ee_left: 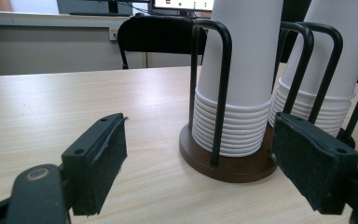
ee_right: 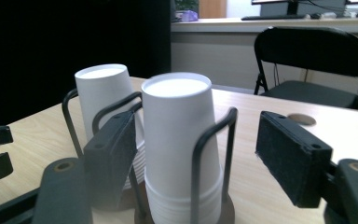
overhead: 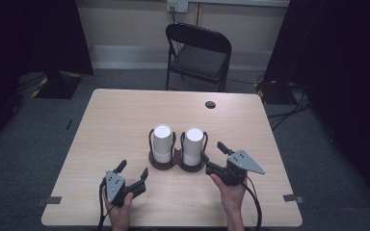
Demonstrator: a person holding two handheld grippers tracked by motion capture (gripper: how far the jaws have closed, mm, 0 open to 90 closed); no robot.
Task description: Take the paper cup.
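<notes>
Two cup stacks (overhead: 178, 140) mid-tabletop (overhead: 115, 120) | right claw (overhead: 213, 155) spread around right stack, left claw (overhead: 132, 171) spread, empty | pinch top cup squarely above wire holder (ee_right: 209, 154).

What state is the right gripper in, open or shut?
Open. The right gripper has its jaws spread wide on either side of the right cup stack, with clear gaps and no contact.

Left cup stack (overhead: 162, 143): white, upside down, upright in my view, ahead of the left gripper (overhead: 132, 172).
Right cup stack (overhead: 192, 146): same, just before the right gripper (overhead: 213, 153).
Holder (overhead: 176, 162): dark double base, wire loops.
</notes>
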